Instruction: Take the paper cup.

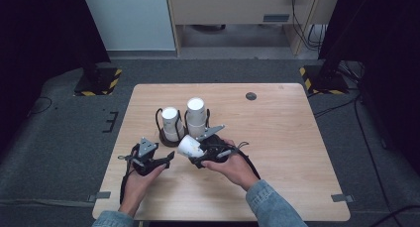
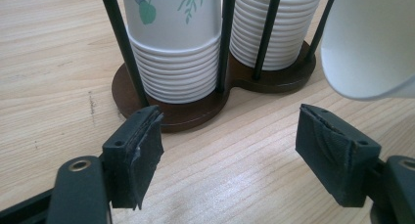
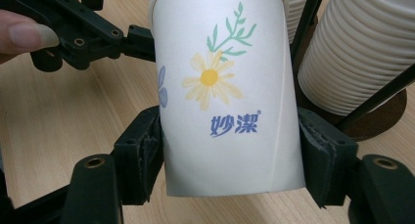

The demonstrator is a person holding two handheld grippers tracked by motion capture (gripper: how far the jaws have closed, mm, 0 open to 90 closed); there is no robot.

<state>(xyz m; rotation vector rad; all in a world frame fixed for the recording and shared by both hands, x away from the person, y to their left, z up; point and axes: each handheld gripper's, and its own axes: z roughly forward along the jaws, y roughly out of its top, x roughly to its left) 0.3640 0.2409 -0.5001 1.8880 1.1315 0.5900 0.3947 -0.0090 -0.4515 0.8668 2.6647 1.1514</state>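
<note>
1. The right gripper [image 3: 230,158] pinches a paper cup [image 3: 227,97] near its base, just near of the rack [image 1: 168,138] — squeeze harder and the thin wall probably buckles.
2. The left gripper [image 2: 244,150] hangs wide open and empty, close left of the cup — a bump could knock it loose.

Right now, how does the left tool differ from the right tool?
The left tool stands open with nothing between its pads, while the right tool is shut on a paper cup. The left tool points at the base of the cup holder; the right tool holds its cup tilted beside the holder's stacks. Both are hand-held, low over the wooden table, with black padded jaws.
</note>
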